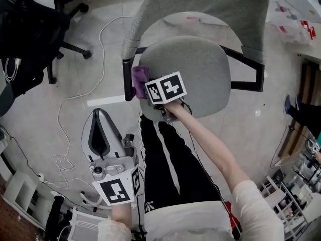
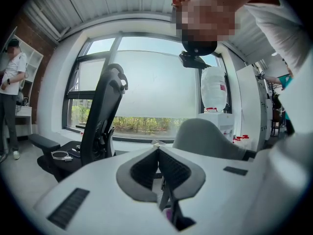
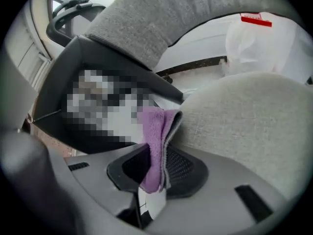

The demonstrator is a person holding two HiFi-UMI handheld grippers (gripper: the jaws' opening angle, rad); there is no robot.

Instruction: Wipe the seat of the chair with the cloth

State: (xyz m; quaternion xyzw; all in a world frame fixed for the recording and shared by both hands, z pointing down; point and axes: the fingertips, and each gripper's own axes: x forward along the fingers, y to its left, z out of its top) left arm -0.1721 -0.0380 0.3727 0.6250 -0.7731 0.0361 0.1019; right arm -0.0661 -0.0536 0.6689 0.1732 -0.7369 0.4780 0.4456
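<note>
**Step in hand: wiping pass.** The right gripper point(image 3: 159, 161) was clamped on the cloth point(image 3: 155, 129), with the purple fold pinched upright between its jaws and standing up past their tips. The left gripper point(image 2: 157, 151) had its jaws pressed together on nothing. In the head view it was held low at the lower left of the frame, well apart from the chair.

**Procedure, as judged from this position.**
1. The free fold should be laid flat on the seat point(image 1: 200, 67), not dragged on its edge, so that fabric rather than jaw plastic meets the upholstery.
2. Strokes should run from the left rim toward the right of the frame in overlapping lanes, under light and even pressure.
3. The pinch should stay firm, because the coarse grey weave was likely to tug at the cloth.

**Location of the work.** In the head view the cloth sat left of centre, at the seat's left rim and just beside the black armrest point(image 1: 128, 79). Whether it touched the seat surface could not be told. Most of the seat extended to the right of it, unobstructed.
</note>
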